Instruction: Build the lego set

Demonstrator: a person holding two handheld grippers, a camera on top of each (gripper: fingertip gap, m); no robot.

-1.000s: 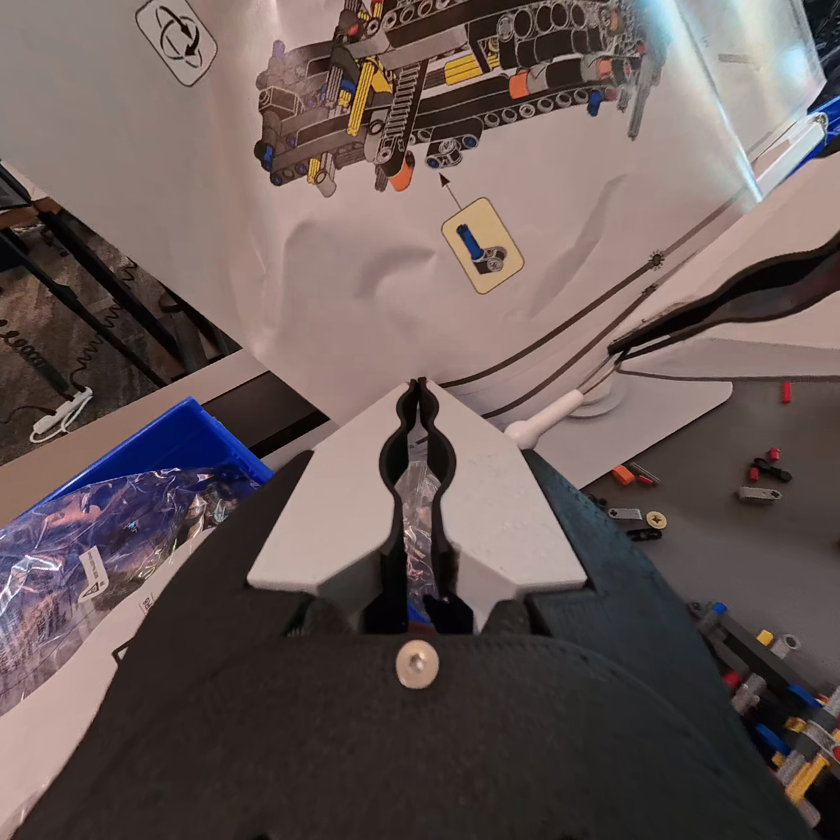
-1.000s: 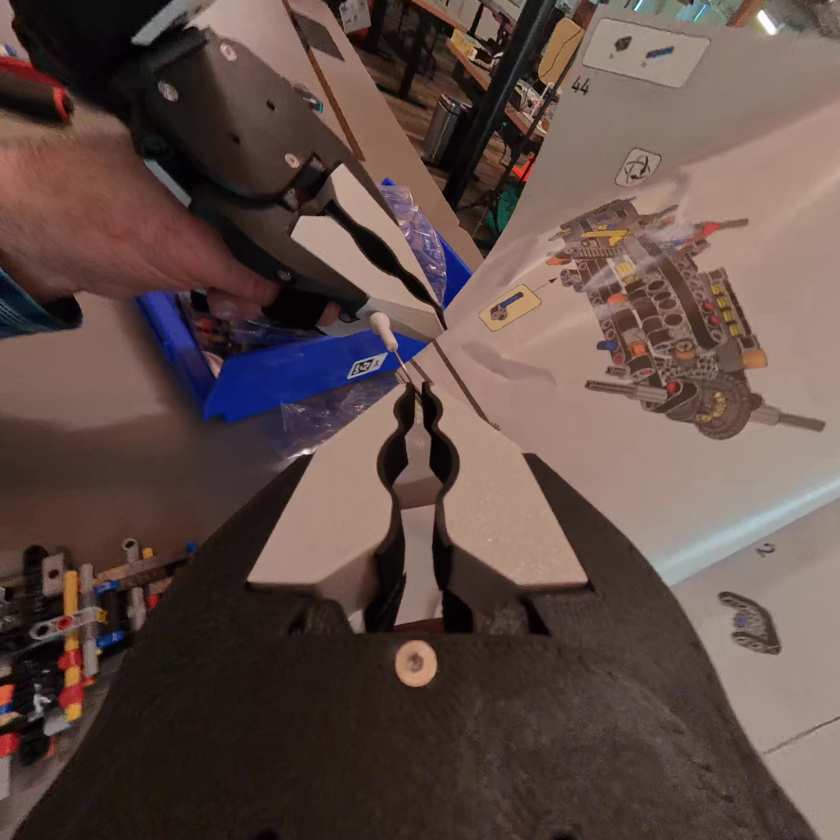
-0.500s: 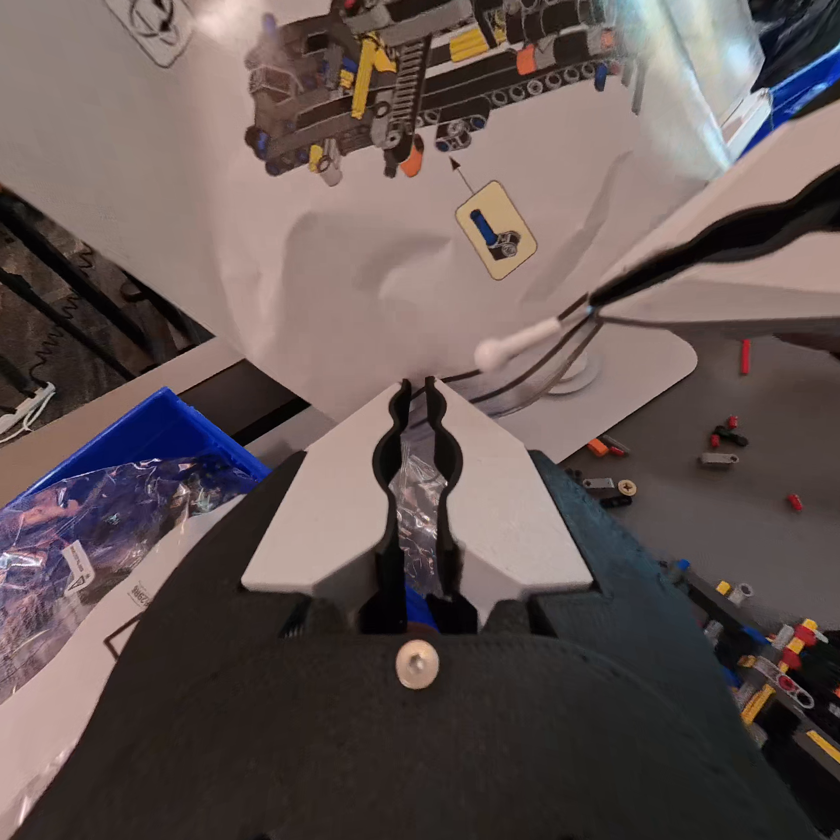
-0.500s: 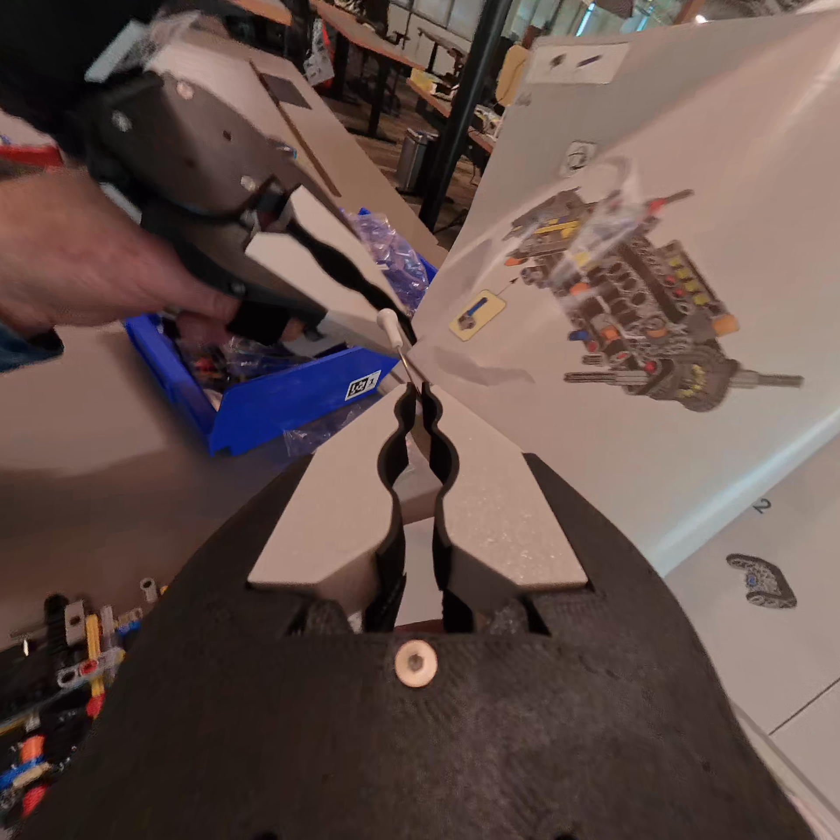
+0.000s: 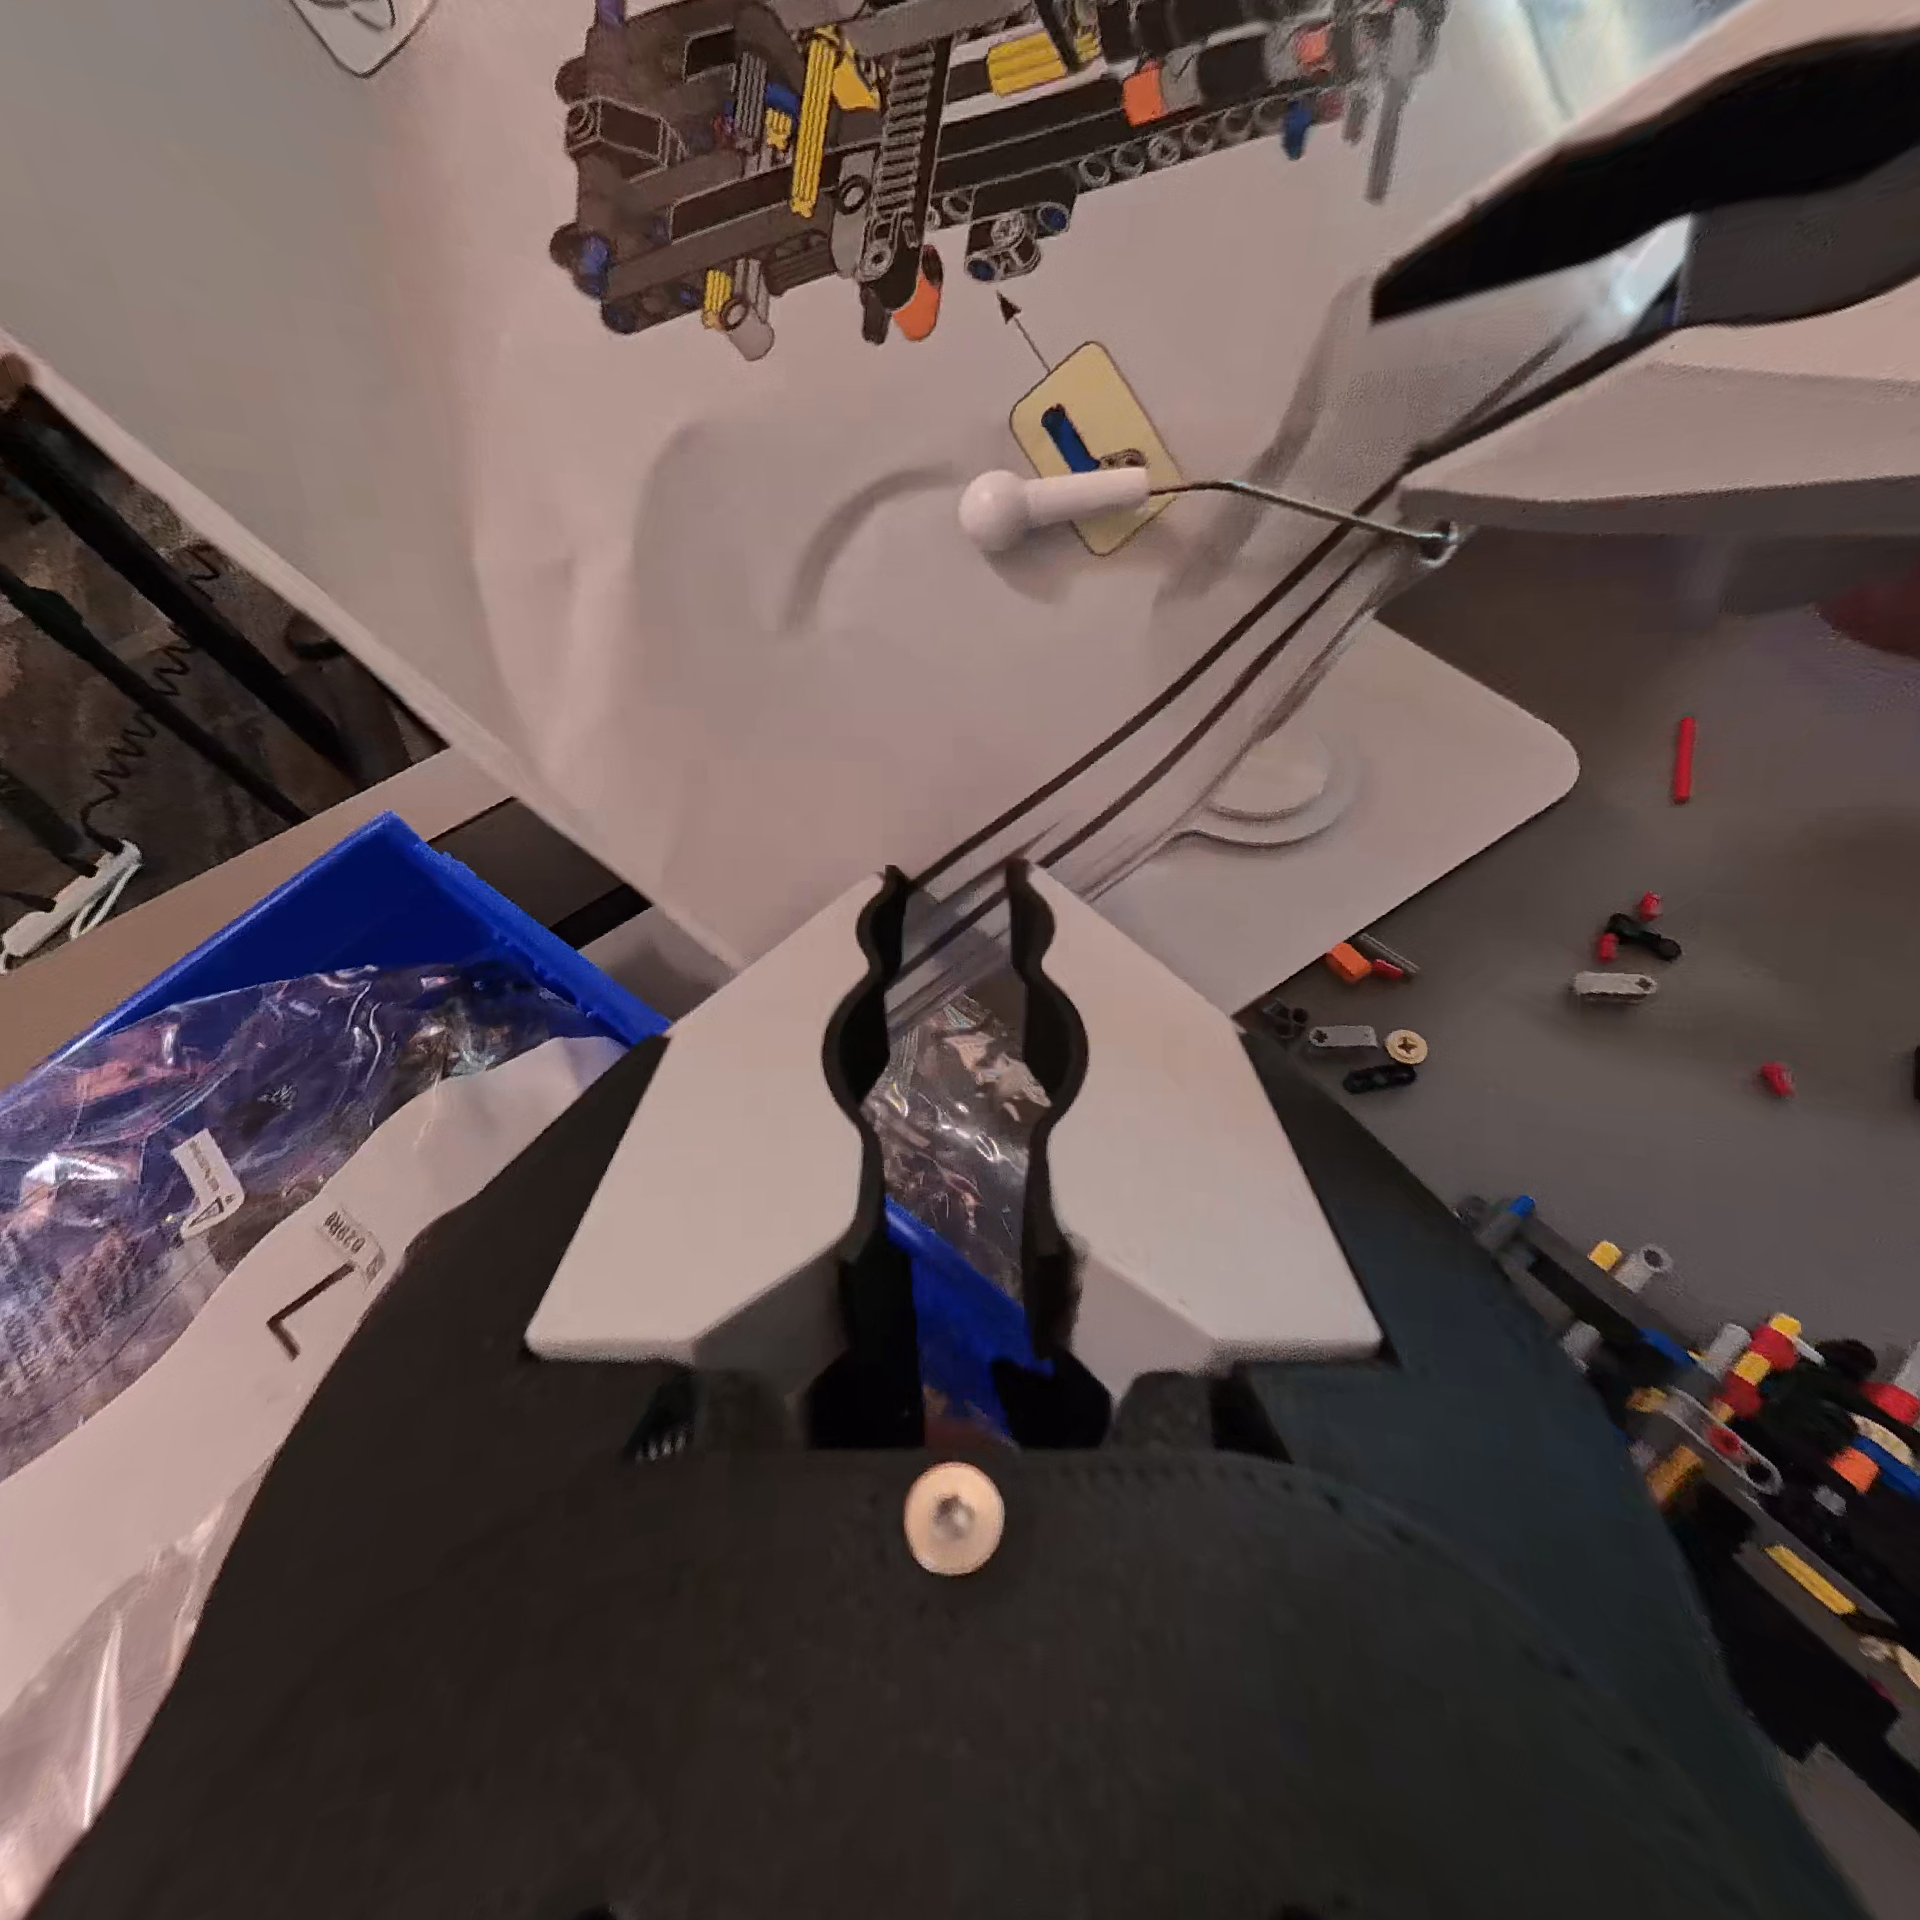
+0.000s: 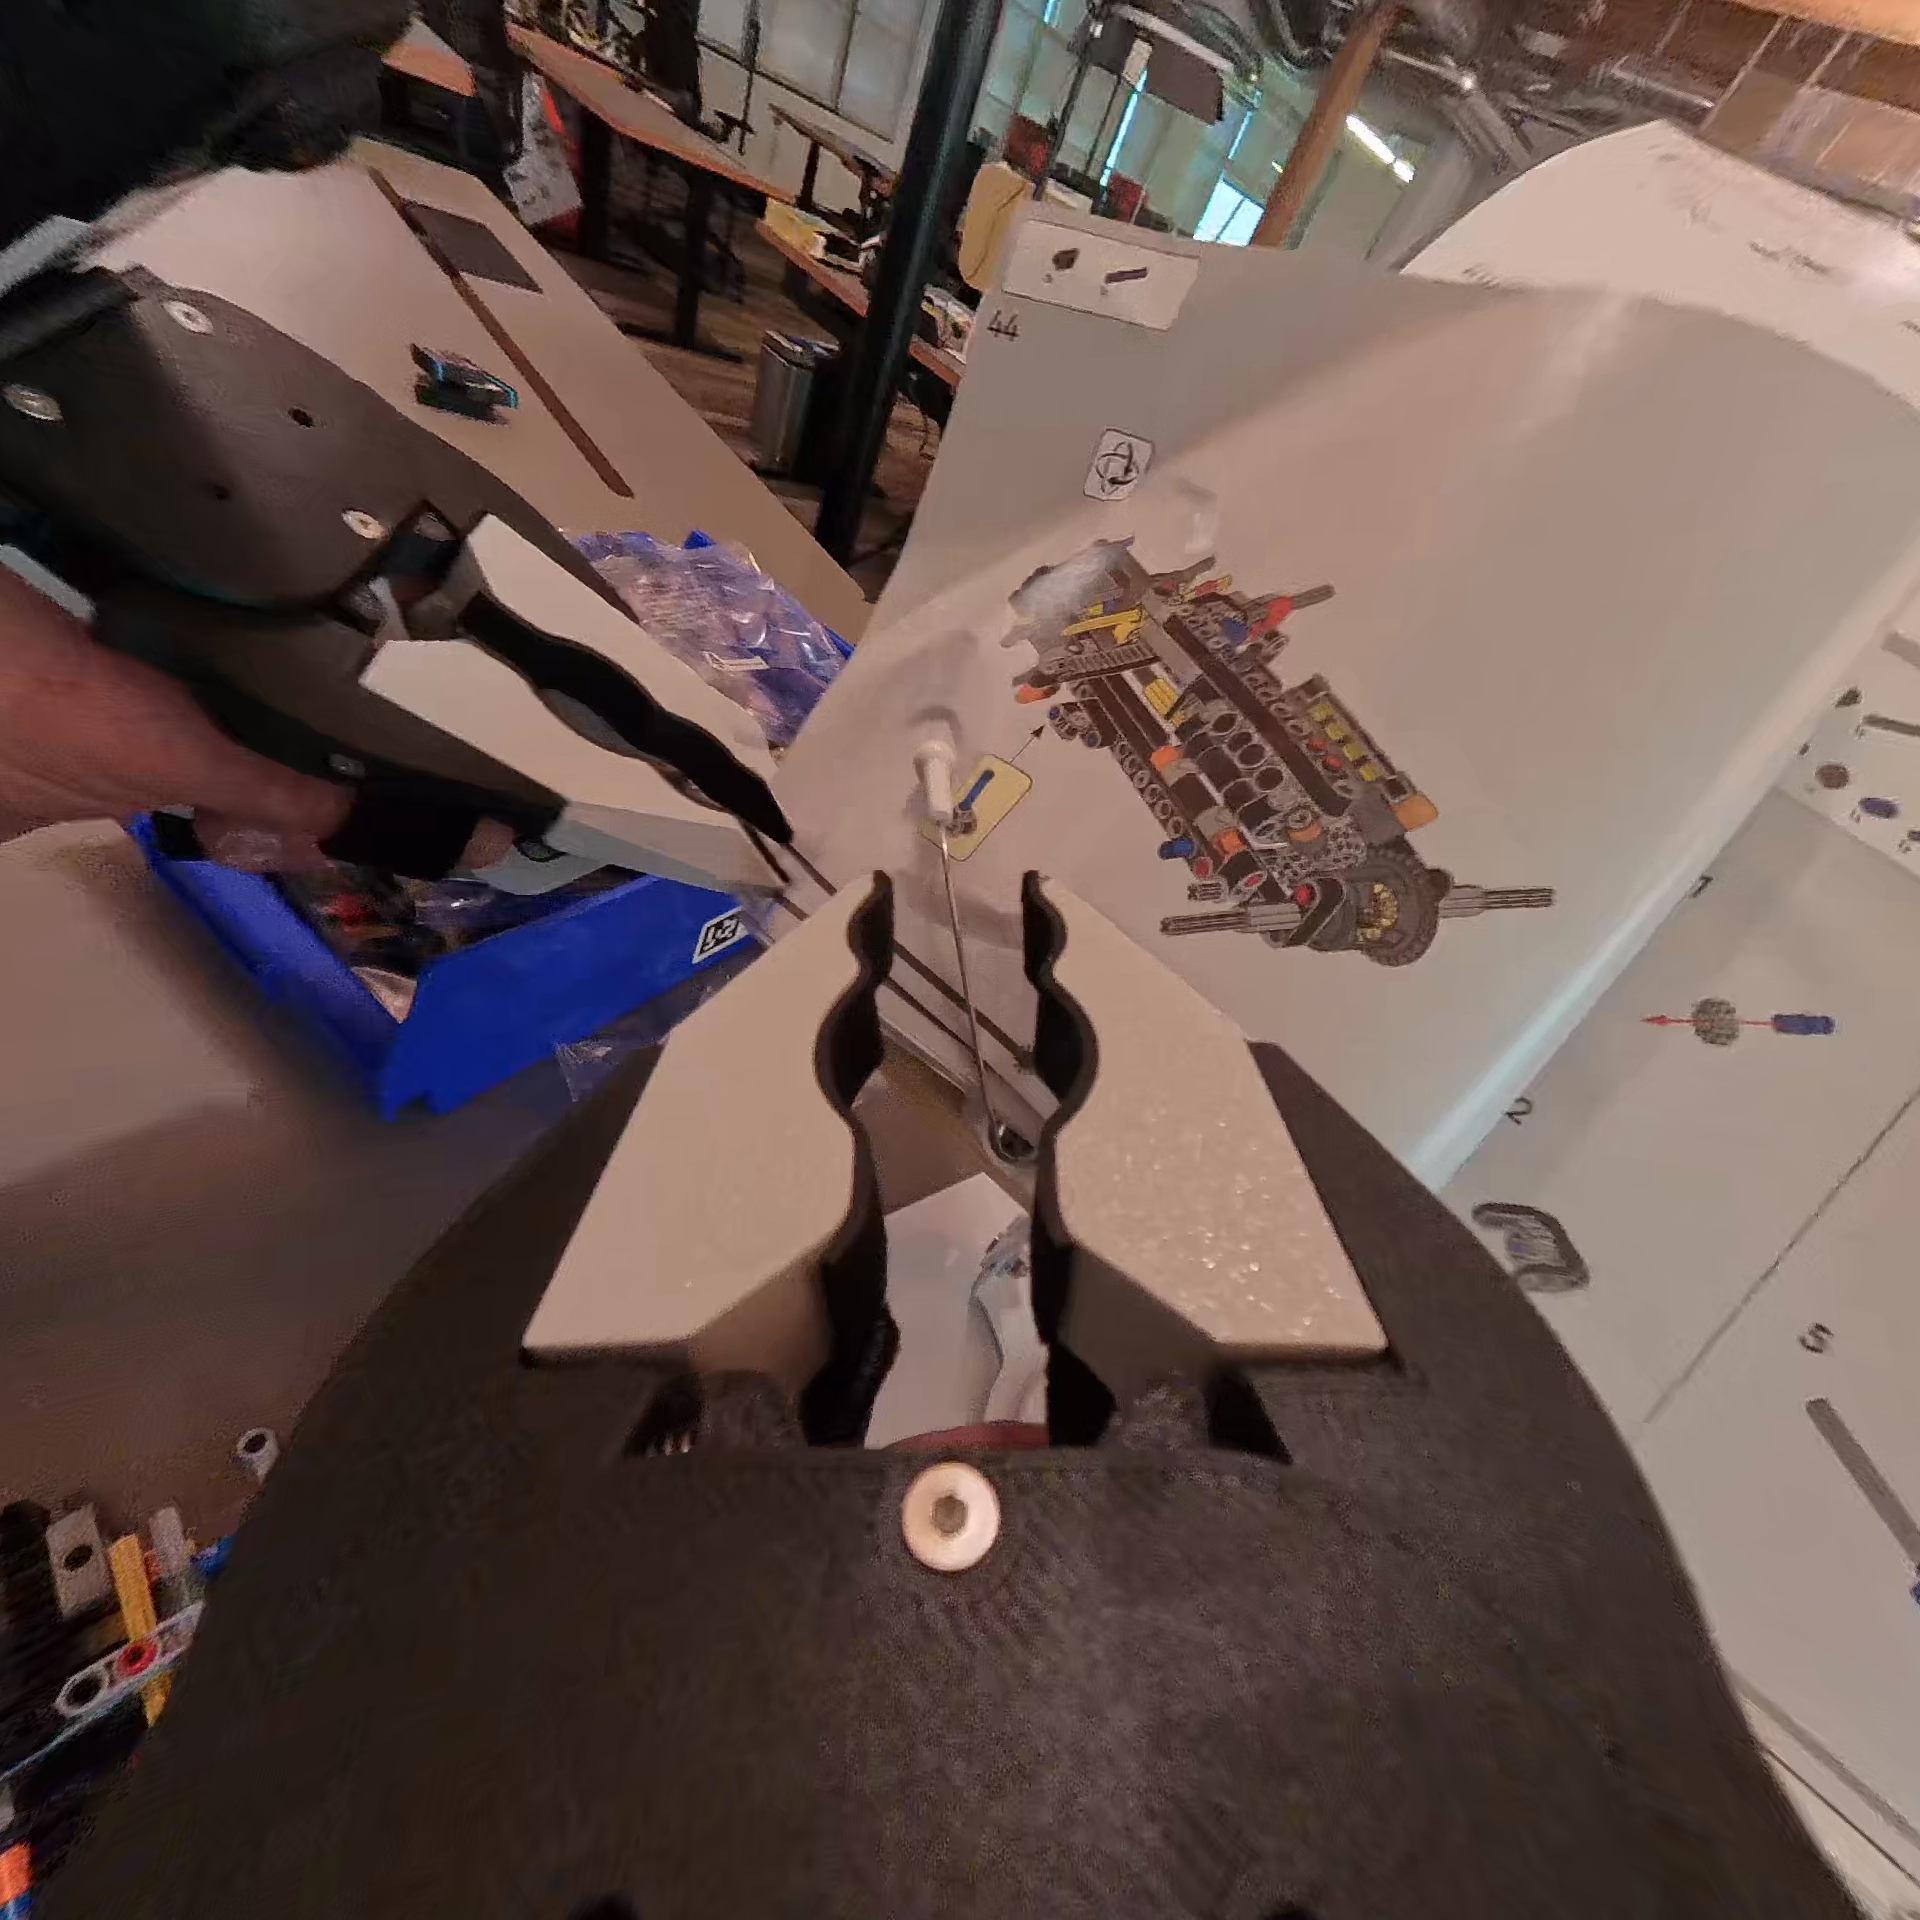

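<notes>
Left gripper (image 5: 954, 902), right gripper (image 6: 954, 902): black textured housings, grey wedge fingers (image 5: 727, 1153), wavy black pads, central silver screw (image 5: 953, 1519)

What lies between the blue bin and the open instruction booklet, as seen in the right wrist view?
In the right wrist view, the left gripper reaches between the blue bin and the instruction booklet, its fingertips near the page's lower edge.

Instruction page (image 5: 727, 582) stands ahead of left gripper (image 5: 954, 883); parts bin (image 5: 343, 935) to its left, loose pieces (image 5: 1621, 977) right.
</notes>
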